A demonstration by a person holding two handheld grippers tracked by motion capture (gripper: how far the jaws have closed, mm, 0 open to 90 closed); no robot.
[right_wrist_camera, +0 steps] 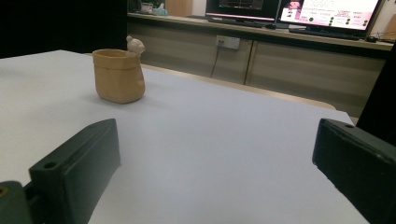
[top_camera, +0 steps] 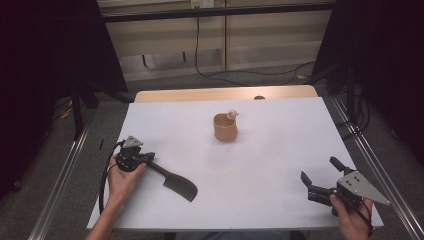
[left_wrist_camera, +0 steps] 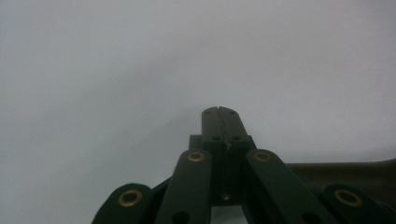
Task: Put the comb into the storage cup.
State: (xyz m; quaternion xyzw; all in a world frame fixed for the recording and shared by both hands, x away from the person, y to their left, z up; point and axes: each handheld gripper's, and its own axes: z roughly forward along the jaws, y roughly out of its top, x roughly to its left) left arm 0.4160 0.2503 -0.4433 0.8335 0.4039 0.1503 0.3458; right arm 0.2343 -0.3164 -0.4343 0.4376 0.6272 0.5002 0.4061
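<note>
Tan cup (top_camera: 225, 128) with a small figure on its rim stands upright mid-bench, toward the far side, well apart from both tongs. Left tongs (top_camera: 186, 189) lie on the white bench (top_camera: 270, 165) at near left, pressed together, nothing between them. Right tongs (top_camera: 321, 174) at near right, spread wide, empty, pointing toward the cup.

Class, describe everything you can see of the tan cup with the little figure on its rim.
The tan cup stands upright on the white table, toward the far middle, apart from both grippers. It looks like matte clay or ceramic, shaped like a soft, slightly crumpled bag with a wide open mouth. A small pale animal-like figure perches on its rim. The inside cannot be seen. Nothing but the table touches it.
</note>
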